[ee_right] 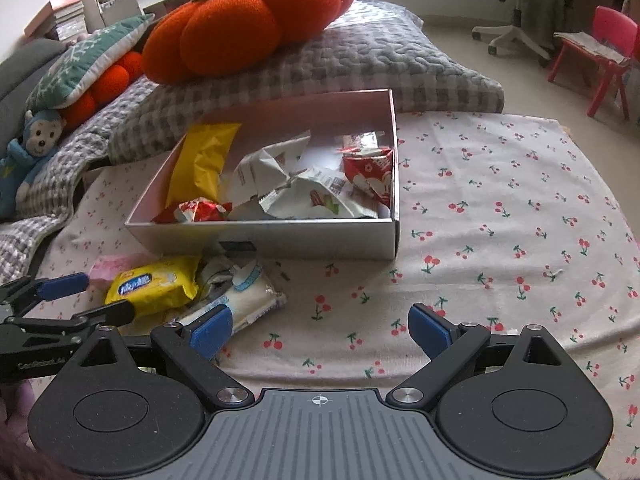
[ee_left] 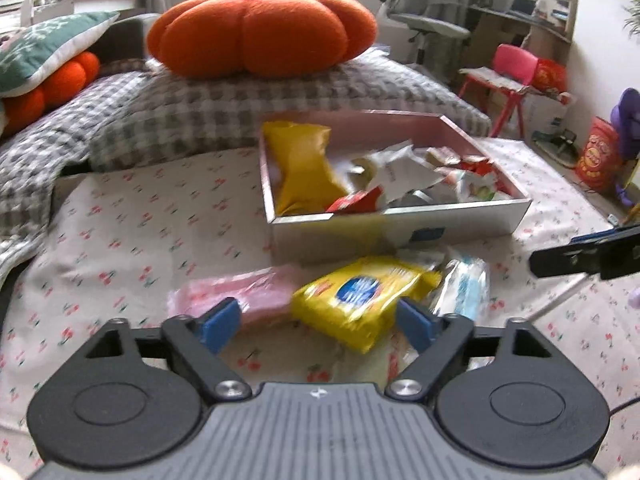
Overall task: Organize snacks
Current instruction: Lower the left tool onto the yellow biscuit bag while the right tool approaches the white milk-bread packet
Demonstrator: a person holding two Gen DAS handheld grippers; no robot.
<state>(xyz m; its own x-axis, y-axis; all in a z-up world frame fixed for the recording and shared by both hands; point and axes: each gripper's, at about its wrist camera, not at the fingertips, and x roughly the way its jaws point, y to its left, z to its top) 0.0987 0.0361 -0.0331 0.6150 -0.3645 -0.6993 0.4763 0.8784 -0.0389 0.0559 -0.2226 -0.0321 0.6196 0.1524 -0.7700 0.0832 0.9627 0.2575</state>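
Note:
A shallow white box on the cherry-print cloth holds a yellow bag, crumpled white wrappers and red packets. In front of it lie a pink packet, a yellow packet with a blue label and a white-and-blue packet. My left gripper is open and straddles the yellow packet's near end. My right gripper is open over bare cloth, just right of the white-and-blue packet.
A large orange pumpkin cushion rests on a grey checked blanket behind the box. A green pillow and a blue monkey toy lie at the left. A pink chair and an office chair stand beyond the bed.

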